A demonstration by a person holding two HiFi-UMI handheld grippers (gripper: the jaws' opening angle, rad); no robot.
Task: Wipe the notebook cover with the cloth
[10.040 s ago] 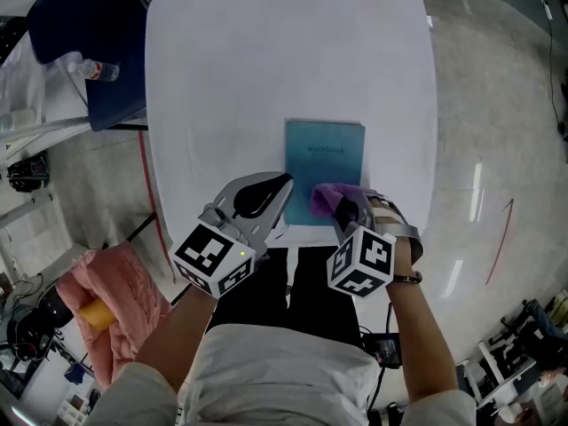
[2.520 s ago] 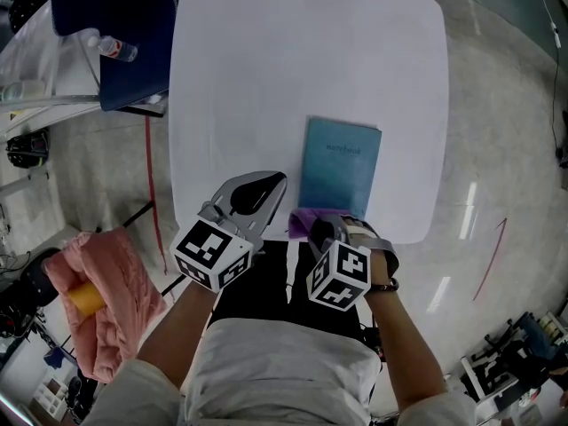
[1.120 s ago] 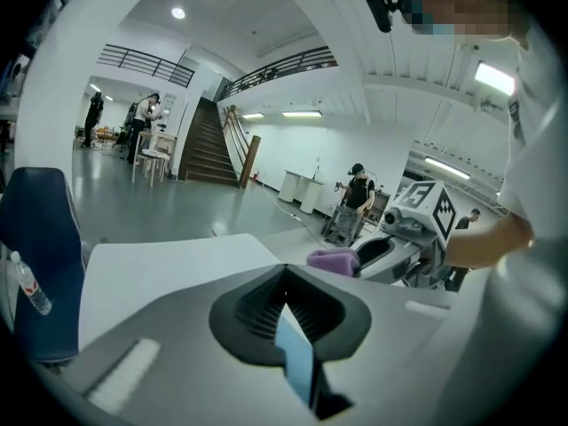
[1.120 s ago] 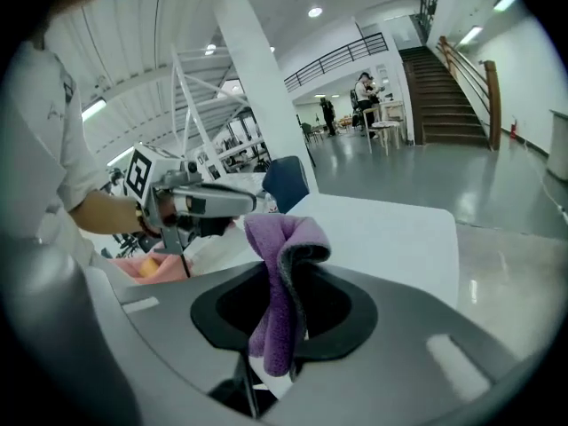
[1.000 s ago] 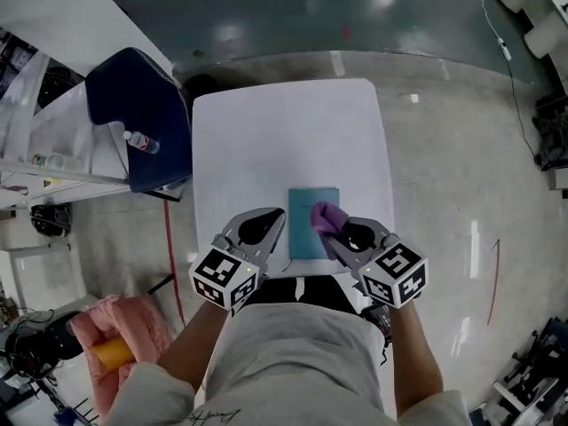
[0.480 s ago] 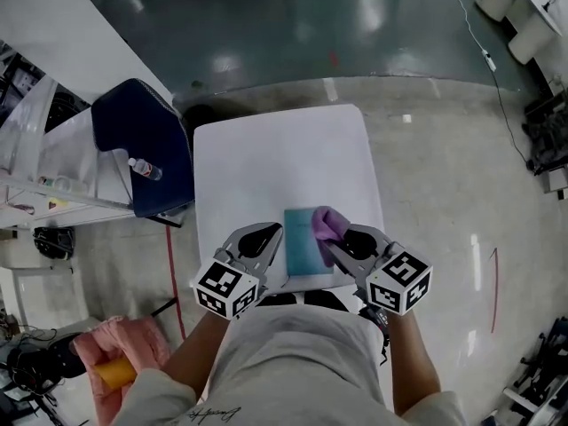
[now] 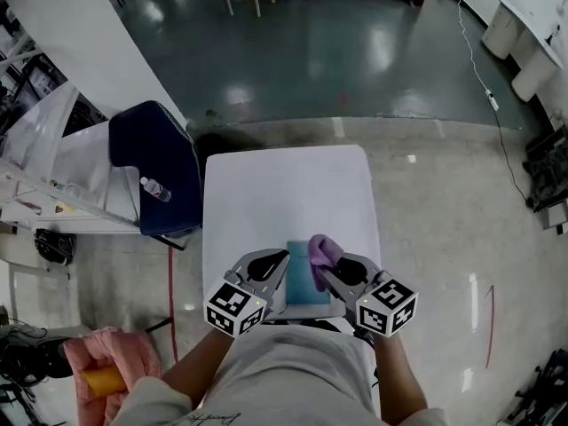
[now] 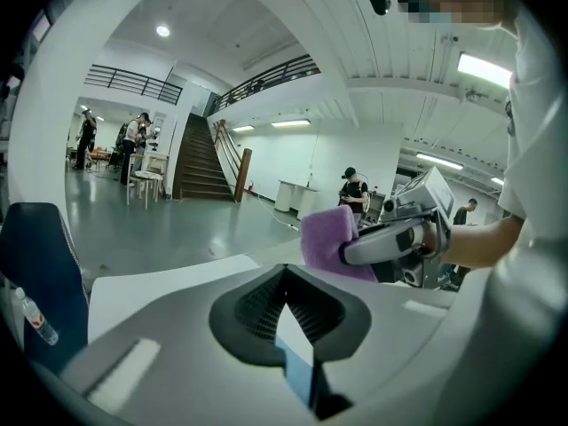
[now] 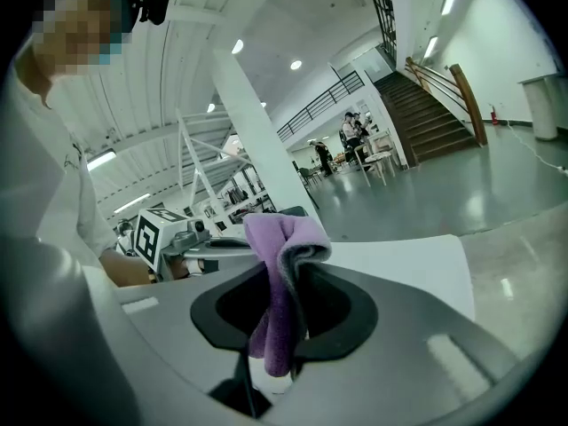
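A teal notebook (image 7: 300,278) lies at the near edge of the white table (image 7: 284,193). My right gripper (image 7: 330,272) is shut on a purple cloth (image 7: 322,249), which bunches up out of the jaws above the notebook's right side. In the right gripper view the cloth (image 9: 282,269) hangs folded between the jaws of the right gripper (image 9: 291,278). My left gripper (image 7: 271,271) hovers at the notebook's left edge, shut and holding nothing. In the left gripper view a sliver of notebook (image 8: 302,378) shows through the jaw gap, and the cloth (image 8: 325,238) is ahead to the right.
A dark blue chair (image 7: 151,162) stands left of the table with a water bottle (image 7: 155,187) by it. A pink bundle with an orange object (image 7: 102,373) lies on the floor at the lower left. People stand far off in the hall near a staircase (image 8: 200,162).
The head view has pulled far back from the table. The right gripper carried the cloth from the notebook's near edge to above its right side. Both grippers now sit higher over the near edge.
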